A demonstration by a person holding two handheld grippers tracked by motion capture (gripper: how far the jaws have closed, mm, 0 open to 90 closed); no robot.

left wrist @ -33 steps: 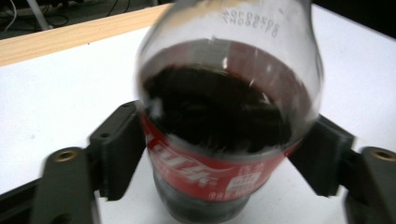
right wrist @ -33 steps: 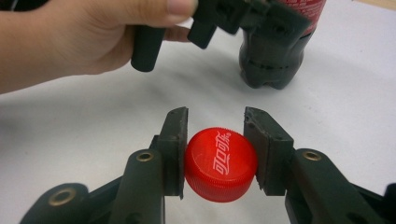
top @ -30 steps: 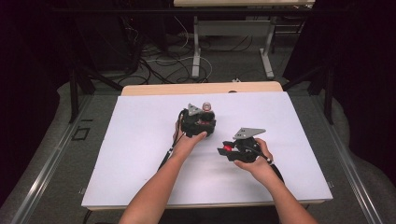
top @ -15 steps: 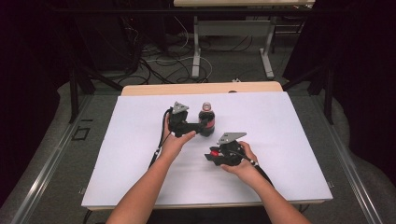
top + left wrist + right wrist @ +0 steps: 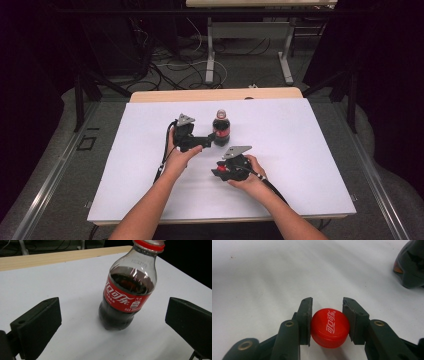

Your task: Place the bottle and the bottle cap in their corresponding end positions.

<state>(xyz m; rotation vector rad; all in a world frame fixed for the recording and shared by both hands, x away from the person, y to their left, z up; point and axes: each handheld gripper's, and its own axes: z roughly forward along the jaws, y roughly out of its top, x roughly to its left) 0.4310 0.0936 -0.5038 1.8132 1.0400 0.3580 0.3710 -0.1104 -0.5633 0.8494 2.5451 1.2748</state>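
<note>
High view: nearest the person, the right tongs [image 5: 216, 173] pinch a red cap [image 5: 330, 327] low over the white bench [image 5: 310, 150]. Farther back, the left tongs [image 5: 209, 141] have just been opening and now stand wide, not touching the bottle [image 5: 221, 127], which stands upright and capless.

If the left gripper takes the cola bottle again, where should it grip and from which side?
Grip the bottle around the red label band, coming in level from the side where the open left gripper already faces it. The bottle stands upright and uncapped, with cola near label height, so a level mid-body grip probably keeps it steady; squeezing hard could push liquid out.
</note>
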